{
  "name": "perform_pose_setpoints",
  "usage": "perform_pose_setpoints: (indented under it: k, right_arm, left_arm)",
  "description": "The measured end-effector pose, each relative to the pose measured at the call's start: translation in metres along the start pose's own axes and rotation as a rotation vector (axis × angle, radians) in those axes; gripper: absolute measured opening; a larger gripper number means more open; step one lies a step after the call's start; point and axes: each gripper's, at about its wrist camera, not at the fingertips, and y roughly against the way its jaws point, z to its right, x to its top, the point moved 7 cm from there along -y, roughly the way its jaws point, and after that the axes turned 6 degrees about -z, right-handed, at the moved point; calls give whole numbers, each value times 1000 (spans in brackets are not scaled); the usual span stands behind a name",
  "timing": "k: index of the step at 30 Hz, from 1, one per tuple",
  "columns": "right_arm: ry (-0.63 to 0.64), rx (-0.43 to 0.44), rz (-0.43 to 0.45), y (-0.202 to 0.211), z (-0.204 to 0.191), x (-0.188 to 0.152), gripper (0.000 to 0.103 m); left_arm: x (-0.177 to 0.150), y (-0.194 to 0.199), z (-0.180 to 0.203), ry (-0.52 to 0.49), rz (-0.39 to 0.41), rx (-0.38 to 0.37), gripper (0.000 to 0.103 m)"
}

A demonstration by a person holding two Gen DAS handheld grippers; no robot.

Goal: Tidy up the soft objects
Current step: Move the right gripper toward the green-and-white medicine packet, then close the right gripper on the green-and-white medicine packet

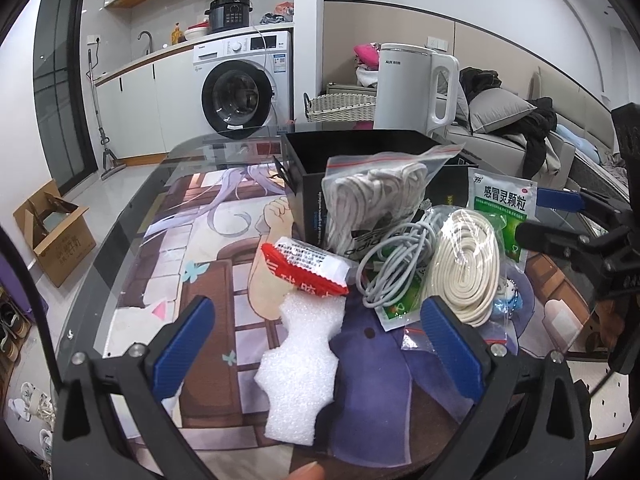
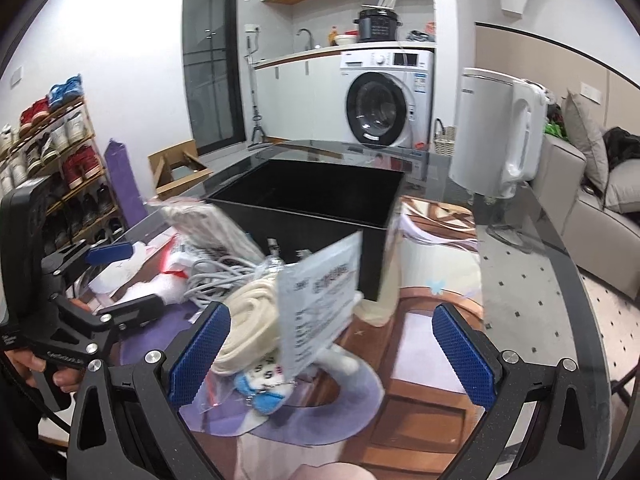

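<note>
Pre-grasp: both grippers spread wide, holding nothing.
Left gripper (image 1: pixel 318 336) straddles the foam piece (image 1: pixel 300 372) at lower centre; next, close on it and lift to the black box (image 1: pixel 360 148) at upper centre. Right gripper (image 2: pixel 332 344) faces the pile.

One black box (image 1: pixel 360 148), two bagged cord bundles (image 1: pixel 372 196) (image 1: pixel 468 264), one grey cable (image 1: pixel 392 264), one foam piece (image 1: pixel 300 368), two medicine sachets (image 1: pixel 502 208) (image 1: pixel 394 304), one kettle (image 1: pixel 412 84).

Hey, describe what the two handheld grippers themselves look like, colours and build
Both match: the left gripper and right gripper have black angular frames with silver screws, and flat fingers faced with textured blue pads. The left one's body carries small white lettering, too small to read. Bare fingers grip its black handle.
</note>
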Motion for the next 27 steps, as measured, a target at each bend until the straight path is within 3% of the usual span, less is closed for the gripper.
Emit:
perform_pose_setpoints:
  k: [15,27]
  right_arm:
    - [-41,-38,-26,1,17,-4,103]
    - [-127,-118,-74,0,58,-17,103]
  left_arm:
    - [-3,-6,-1,-19,-26,-8,103]
    - [-4,-9,-4,-20,-38,4,103]
